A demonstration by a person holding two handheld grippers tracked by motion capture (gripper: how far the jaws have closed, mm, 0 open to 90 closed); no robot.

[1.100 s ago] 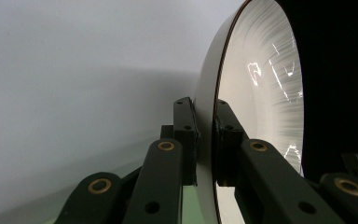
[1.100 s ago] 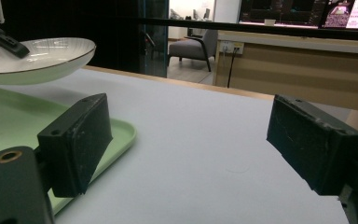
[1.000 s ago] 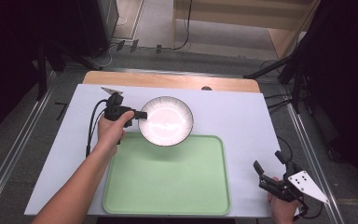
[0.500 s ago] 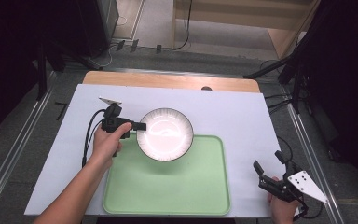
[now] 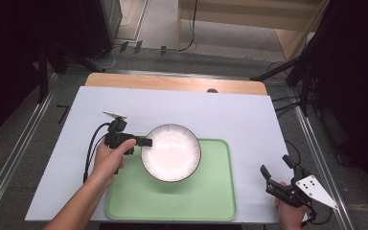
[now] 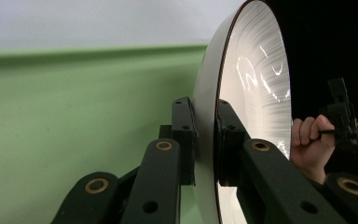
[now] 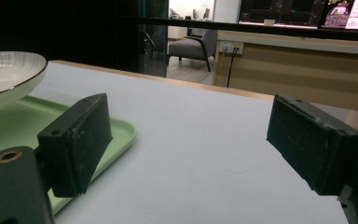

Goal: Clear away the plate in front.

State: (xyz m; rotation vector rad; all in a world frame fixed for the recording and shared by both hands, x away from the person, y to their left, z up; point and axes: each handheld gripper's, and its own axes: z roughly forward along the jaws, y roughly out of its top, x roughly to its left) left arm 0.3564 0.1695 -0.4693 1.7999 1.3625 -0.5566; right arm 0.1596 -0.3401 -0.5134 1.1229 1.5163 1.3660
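Note:
A white bowl with a dark rim hangs over the far left part of the green tray. My left gripper is shut on the bowl's left rim, held by a hand from the lower left. In the left gripper view the two jaws pinch the bowl's rim, with the green tray behind. My right gripper rests at the table's near right corner, open and empty. In the right gripper view the bowl and tray lie at the left.
The pale tabletop stretches behind and to the right of the tray. A wooden strip runs along the table's far edge. Cables trail from the left gripper across the table's left side.
The left gripper has carried the bowl toward me and to the right, from the bare table onto the area over the tray. The right gripper has stayed put.

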